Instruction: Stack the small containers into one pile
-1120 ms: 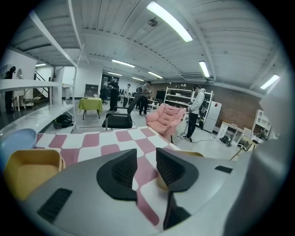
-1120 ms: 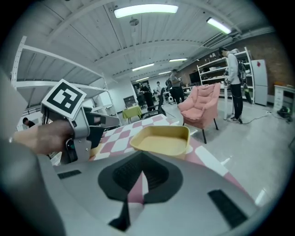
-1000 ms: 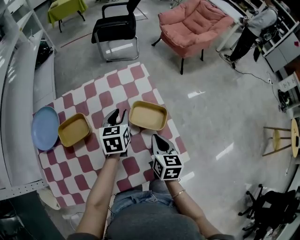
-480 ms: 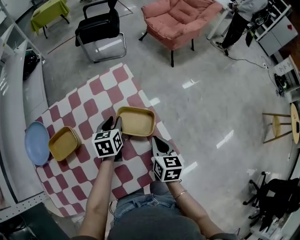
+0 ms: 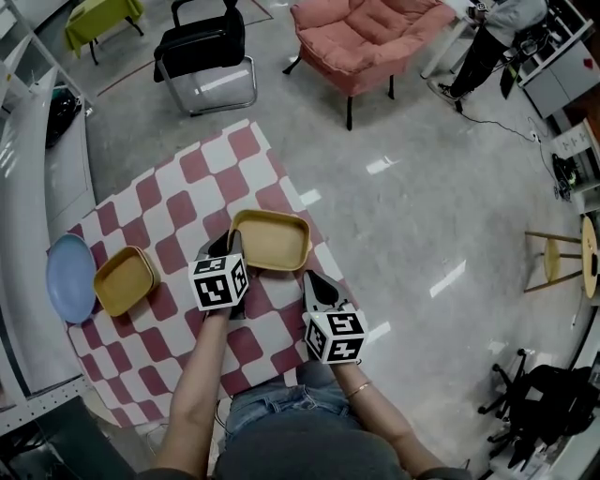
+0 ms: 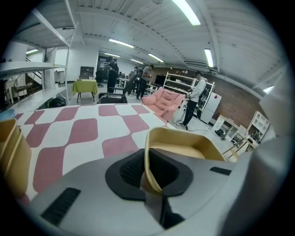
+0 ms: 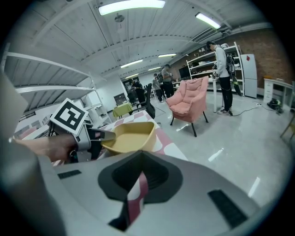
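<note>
**A:** Containers: where?
**B:** Checked desk (image 5: 187, 169) carries both. Bigger yellow container (image 5: 272, 241) mid-desk. Small container (image 5: 124, 279) at left, just beside blue plate (image 5: 70, 277).
**A:** Jaws?
**B:** Left gripper (image 5: 228, 242) jaws have just been closing, now pinching the bigger yellow container's rim. Right gripper (image 5: 315, 279) jaws pressed together, empty.

a pink armchair (image 5: 370, 37) and a black chair (image 5: 202, 42) stand on glossy grey floor (image 5: 441, 206) under long ceiling lights (image 7: 131, 5).

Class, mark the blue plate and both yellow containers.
blue plate (image 5: 67, 278), head view, bare centre.
smaller yellow container (image 5: 124, 279), head view, bare floor.
larger yellow container (image 5: 273, 241), head view, bare floor.
</note>
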`<state>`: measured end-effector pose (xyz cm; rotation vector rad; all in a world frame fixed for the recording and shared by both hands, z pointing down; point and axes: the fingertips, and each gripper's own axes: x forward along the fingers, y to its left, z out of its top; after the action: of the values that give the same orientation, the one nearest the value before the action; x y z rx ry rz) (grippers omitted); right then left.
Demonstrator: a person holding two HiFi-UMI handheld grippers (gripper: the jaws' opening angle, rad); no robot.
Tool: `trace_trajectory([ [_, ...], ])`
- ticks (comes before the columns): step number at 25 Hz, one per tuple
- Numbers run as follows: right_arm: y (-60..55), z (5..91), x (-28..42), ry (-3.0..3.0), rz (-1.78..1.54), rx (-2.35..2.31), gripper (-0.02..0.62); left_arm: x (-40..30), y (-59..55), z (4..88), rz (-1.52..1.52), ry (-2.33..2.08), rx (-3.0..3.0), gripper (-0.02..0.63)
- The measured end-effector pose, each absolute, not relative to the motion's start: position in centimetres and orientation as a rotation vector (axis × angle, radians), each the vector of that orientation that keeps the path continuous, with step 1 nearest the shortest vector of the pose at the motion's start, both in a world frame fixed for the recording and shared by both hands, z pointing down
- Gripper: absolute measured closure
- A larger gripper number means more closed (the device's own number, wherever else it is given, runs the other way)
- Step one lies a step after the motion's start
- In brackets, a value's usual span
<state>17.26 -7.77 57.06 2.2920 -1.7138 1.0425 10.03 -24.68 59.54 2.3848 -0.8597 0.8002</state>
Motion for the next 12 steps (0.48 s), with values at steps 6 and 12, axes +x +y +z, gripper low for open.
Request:
trace_trajectory([
  [6,-7.4,56.4,17.1,-1.741,1.013,2.277,0.584,9.7,-24.4,58.5,0.739,-0.881,2.346,0.572],
  [12,-7.5,55.1,16.2,-1.805,0.969,2.239,0.584,7.9,-24.7,55.5,0.637,-0.957,2.328,0.574],
])
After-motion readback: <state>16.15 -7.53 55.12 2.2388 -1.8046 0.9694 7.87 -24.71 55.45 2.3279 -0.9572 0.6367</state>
